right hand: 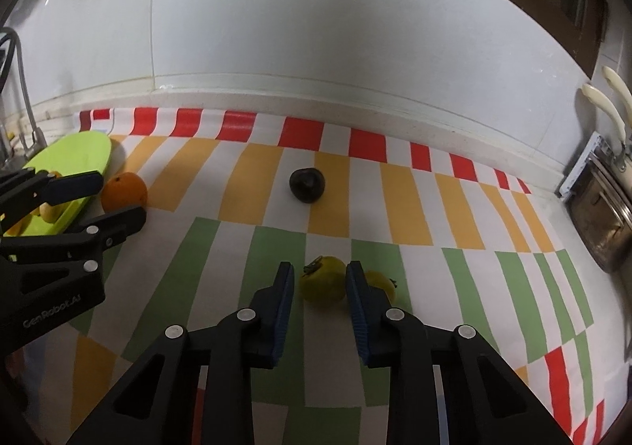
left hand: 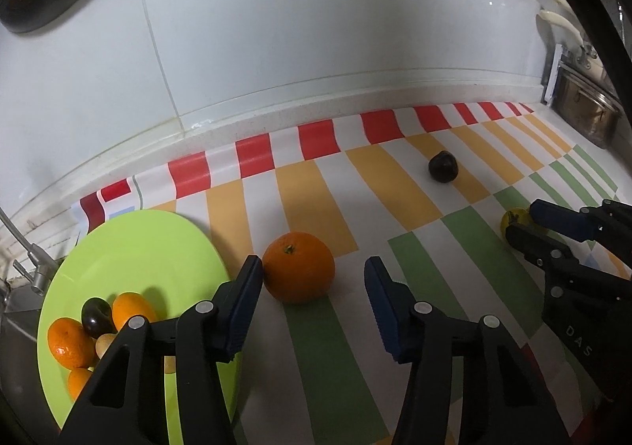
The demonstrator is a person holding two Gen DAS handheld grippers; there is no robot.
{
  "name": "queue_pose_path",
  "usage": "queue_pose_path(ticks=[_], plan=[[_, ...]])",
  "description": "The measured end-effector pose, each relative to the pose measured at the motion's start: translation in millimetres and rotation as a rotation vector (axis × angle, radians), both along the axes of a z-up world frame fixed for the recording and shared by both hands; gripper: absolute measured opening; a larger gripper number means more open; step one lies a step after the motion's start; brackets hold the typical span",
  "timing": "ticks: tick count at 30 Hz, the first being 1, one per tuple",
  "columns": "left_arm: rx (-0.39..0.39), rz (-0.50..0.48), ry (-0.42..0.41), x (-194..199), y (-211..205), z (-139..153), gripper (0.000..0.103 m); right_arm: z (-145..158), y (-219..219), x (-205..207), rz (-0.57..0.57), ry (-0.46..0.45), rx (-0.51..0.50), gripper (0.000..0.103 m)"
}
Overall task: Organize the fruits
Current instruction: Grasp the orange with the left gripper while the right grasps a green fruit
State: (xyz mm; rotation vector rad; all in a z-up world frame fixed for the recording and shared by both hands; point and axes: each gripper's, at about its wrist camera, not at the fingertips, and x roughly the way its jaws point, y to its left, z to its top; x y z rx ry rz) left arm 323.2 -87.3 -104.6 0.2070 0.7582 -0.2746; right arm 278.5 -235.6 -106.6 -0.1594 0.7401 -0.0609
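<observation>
Two marked tongs: "GenRobot.AI" [right hand: 114, 204], "DAS" [left hand: 517, 223].

Second yellow fruit [right hand: 381, 281] half hidden behind right jaws — plate [left hand: 130, 247] partly covered.

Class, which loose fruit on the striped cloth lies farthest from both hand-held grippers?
The dark plum-like fruit, alone near the red stripes. The orange sits by the left hand-held gripper; the yellow fruit is between the right one's pads.

Striped cloth [right hand: 407, 204] covered counter w/ green plate [left hand: 150, 243], orange [left hand: 298, 267], dark plum [right hand: 307, 185], two yellow fruits [right hand: 322, 283].
</observation>
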Motion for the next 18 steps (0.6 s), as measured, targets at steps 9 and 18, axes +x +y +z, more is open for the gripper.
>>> queue_pose_path(ticks=[9, 18], plan=[[0.017, 0.016, 0.027, 10.5, 0.0, -5.3, 0.049, -2.0, 1.5, 5.9, -0.004, 0.021, -0.015, 0.028], [-0.003, 0.025, 0.041, 13.2, 4.9, -6.1, 0.04, -3.9, 7.5, 9.9, 0.009, 0.024, -0.069, 0.028]])
